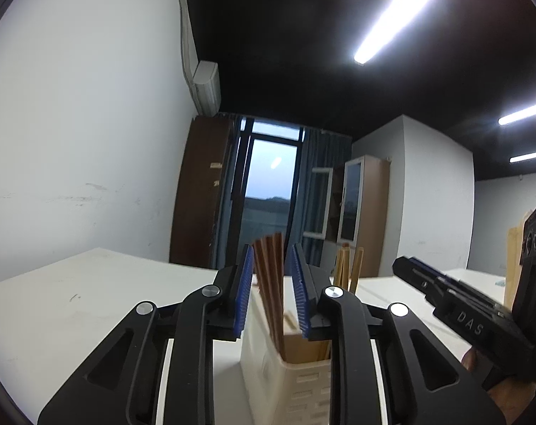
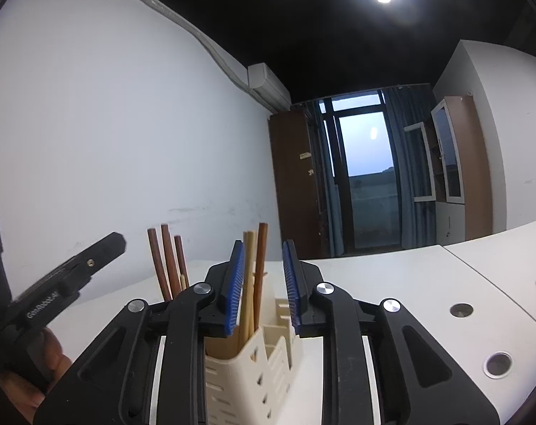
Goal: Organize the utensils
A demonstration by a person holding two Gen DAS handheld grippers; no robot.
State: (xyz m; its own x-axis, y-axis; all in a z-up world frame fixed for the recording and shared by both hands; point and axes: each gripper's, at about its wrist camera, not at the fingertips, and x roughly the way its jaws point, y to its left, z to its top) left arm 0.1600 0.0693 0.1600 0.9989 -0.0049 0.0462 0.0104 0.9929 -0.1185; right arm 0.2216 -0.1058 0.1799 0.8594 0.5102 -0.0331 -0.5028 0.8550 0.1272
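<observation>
Left wrist view first, and the big picture is a white table (image 1: 73, 304) with a cream slotted utensil holder (image 1: 285, 382) standing on it, right under both tools. The left gripper (image 1: 271, 290) has its blue pads (image 1: 243, 294) parted a little, dark brown chopsticks (image 1: 268, 283) standing between them in the holder; on the left they sit very near the pad, on the right there's a clear gap, so this reads as a release, not a grip. Over on the right wrist view, same story: the right gripper (image 2: 261, 283) stands narrowly open around pale bamboo chopsticks (image 2: 247, 283) and one brown stick (image 2: 260, 276), upright in a near compartment (image 2: 232, 354), gap showing on the right side. My call: both bundles are seated, and the step now is a clean let-go. Do it well by widening the jaws further before backing out, then drawing straight back, so no pad drags a stick sideways or tips the light holder
</observation>
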